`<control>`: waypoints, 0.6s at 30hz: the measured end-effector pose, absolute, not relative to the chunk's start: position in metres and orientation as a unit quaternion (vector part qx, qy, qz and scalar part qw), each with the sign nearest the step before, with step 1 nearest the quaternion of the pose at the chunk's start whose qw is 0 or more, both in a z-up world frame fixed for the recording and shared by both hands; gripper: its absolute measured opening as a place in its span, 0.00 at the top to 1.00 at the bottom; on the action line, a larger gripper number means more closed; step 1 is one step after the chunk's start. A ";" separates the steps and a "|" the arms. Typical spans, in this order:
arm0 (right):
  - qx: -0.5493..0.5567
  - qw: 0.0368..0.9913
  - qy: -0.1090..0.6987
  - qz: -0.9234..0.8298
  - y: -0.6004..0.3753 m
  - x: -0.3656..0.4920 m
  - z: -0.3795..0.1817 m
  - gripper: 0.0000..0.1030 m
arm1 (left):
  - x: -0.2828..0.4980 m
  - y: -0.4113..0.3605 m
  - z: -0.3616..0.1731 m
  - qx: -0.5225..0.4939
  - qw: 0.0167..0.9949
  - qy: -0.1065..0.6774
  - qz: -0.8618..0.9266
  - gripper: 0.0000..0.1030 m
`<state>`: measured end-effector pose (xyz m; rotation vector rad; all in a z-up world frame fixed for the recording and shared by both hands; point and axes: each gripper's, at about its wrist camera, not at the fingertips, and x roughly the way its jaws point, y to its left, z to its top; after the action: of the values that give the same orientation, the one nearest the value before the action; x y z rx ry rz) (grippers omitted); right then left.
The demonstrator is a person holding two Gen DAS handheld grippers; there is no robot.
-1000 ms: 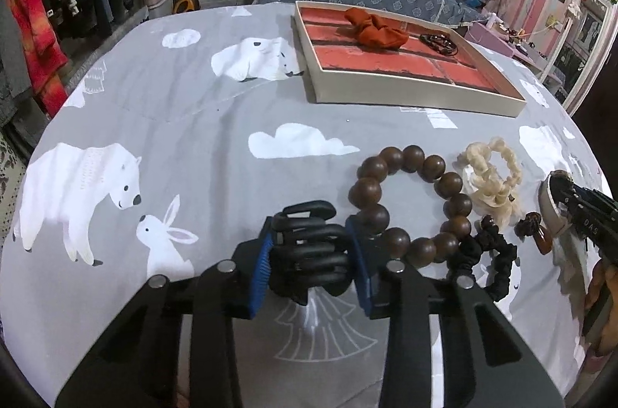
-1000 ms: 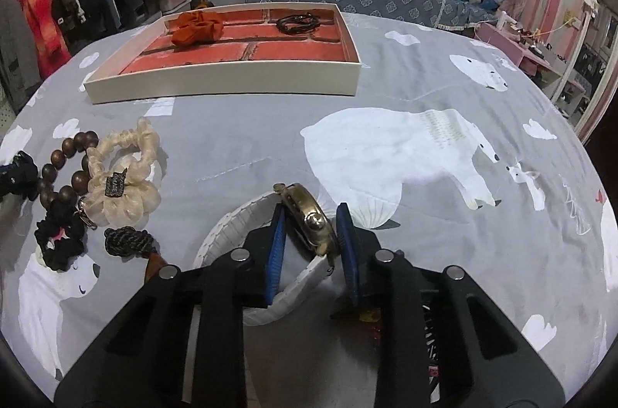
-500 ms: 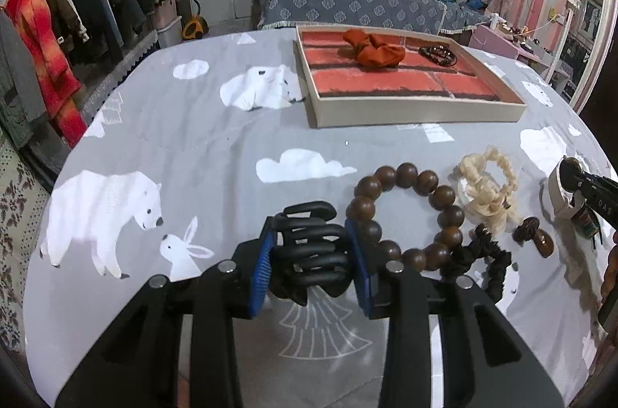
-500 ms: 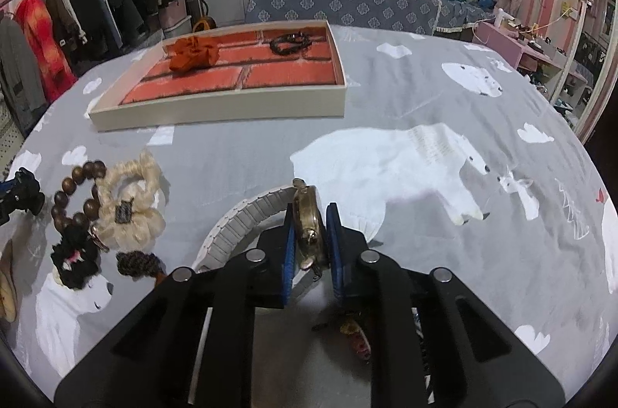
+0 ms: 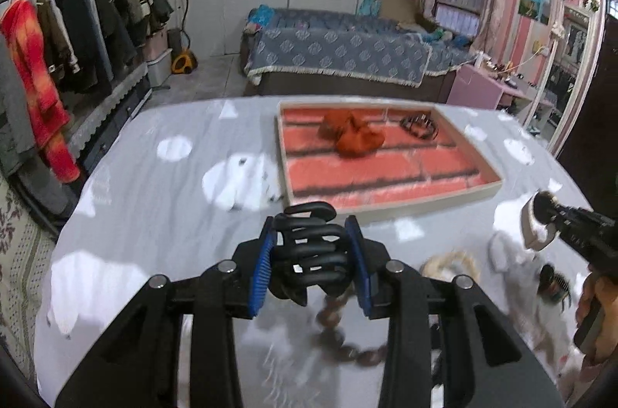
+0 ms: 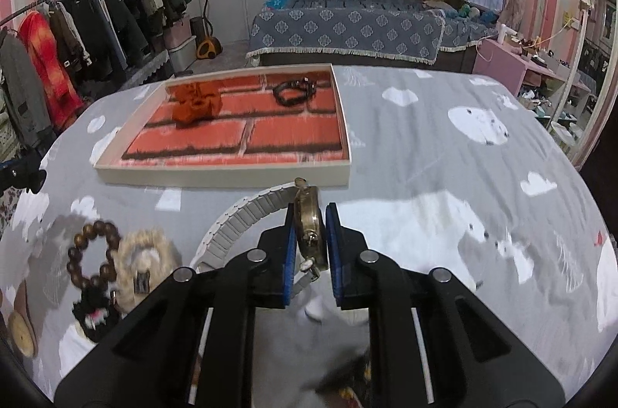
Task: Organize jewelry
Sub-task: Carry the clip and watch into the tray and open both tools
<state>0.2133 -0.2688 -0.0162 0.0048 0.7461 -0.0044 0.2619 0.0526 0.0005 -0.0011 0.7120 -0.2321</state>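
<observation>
My left gripper [image 5: 311,255] is shut on a black claw hair clip [image 5: 309,249], held above the grey bedspread. My right gripper [image 6: 311,246] is shut on a brass watch [image 6: 308,226] whose white strap [image 6: 239,219] curls out to the left; that watch and gripper also show at the right edge of the left wrist view [image 5: 540,215]. Ahead lies a cream tray [image 5: 390,207] [image 6: 231,172] with a red brick lining, holding an orange scrunchie [image 5: 353,134] [image 6: 195,103] and a dark bracelet [image 5: 419,126] [image 6: 293,91].
On the bedspread lie a brown bead bracelet [image 6: 90,255], a cream scrunchie [image 6: 145,263], a black scrunchie [image 6: 92,311] and a round wooden piece [image 6: 21,334]. A clothes rack [image 6: 77,22] stands at left, another bed [image 6: 347,26] behind. A hand [image 5: 596,315] holds the right gripper.
Both grippers have risen off the bedspread with their items and tipped up, so the tray sits nearer. The right gripper's jaws closed onto the watch, which now stands on edge.
</observation>
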 end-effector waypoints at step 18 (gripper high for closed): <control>-0.001 0.927 0.376 -0.008 -0.252 0.337 -0.008 0.86 | 0.366 -0.003 0.008 0.007 0.926 0.346 -0.151 0.65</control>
<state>0.3373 -0.2522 -0.0082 -0.0011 0.7701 -0.0164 0.3656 -0.0028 0.0078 0.0152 0.7086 -0.3101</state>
